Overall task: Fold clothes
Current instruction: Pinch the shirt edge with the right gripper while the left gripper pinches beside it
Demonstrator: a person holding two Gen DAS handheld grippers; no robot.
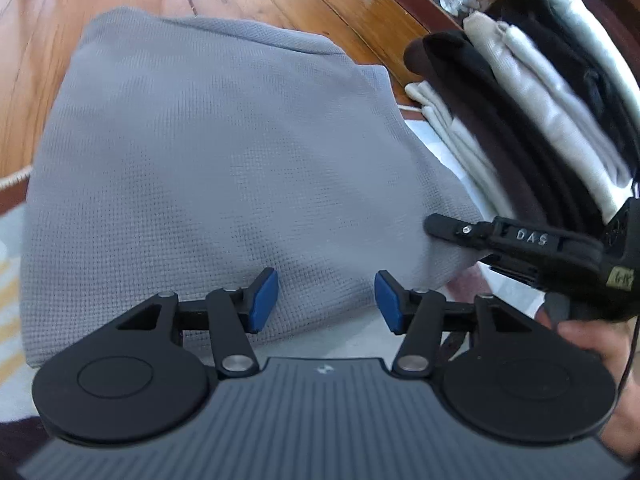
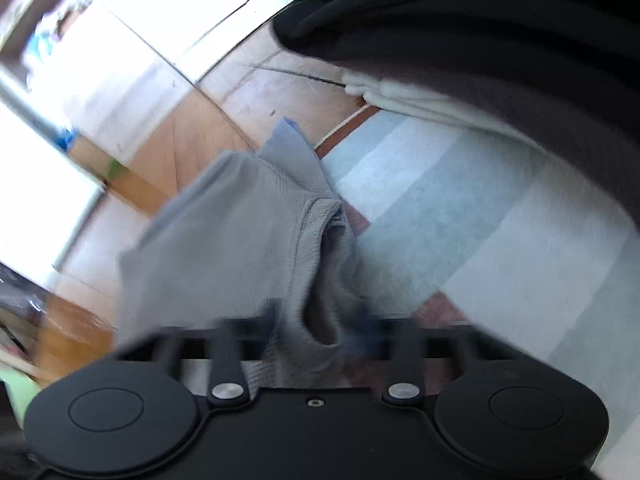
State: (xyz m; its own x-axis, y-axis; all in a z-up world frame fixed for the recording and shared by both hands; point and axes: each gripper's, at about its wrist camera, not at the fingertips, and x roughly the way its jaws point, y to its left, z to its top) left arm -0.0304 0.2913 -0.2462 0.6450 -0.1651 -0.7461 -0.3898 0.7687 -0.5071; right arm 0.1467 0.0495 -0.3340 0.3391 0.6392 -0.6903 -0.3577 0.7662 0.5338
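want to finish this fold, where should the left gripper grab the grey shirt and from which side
Take the near hem of the grey shirt, the edge lying just ahead of the left gripper, coming in low from the near side. That edge is free and thin, so open jaws can probably slide one finger under it. The right-hand corner is already bunched at the right gripper, so grip well to its left to keep the fold even.

The garment is grey with a fine waffle weave. The left tongs are black with blue pads. The folded stack alternates cream and black. The rug carries pale blue-grey stripes.
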